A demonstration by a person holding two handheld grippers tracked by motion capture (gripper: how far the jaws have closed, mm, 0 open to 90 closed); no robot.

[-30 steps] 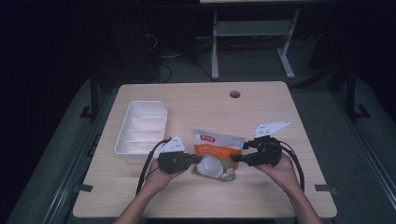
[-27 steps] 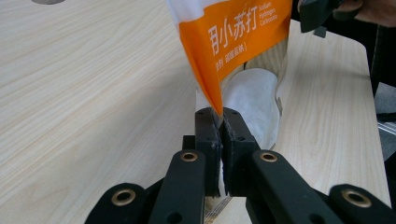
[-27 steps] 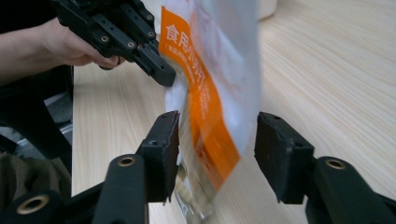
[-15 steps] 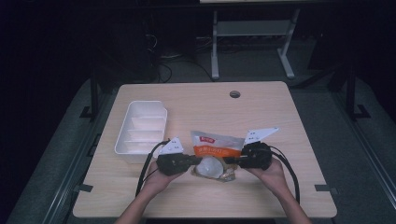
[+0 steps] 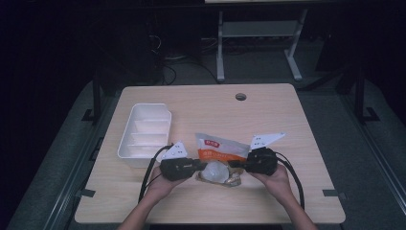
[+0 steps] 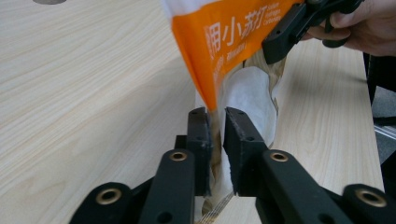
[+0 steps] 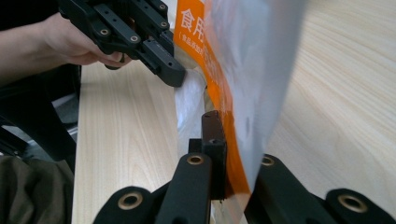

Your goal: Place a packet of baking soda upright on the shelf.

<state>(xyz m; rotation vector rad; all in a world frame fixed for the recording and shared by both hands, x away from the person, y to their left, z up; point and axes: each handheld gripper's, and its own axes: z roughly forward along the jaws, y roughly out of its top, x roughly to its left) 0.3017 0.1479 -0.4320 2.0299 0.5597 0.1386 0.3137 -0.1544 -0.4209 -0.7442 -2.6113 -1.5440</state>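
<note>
Orange pouch (image 5: pixel 221 149) pinched at opposite edges by left hand-held gripper (image 5: pixel 200 166) and right hand-held gripper (image 5: pixel 235 164).

We read white characters "小苏打" on the bag (image 6: pixel 233 42)'s orange band, smaller print under them blurred; from the other side "食用" tops that band (the rest is too small for us).

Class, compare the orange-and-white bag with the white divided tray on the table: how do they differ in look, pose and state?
The bag is soft, crinkled and printed orange; the tray is rigid and plain white. The bag is pinched by the left tongs and right tongs; the tray sits untouched. The bag is lifted at its near end; the tray lies flat. Both rest on the table.
</note>
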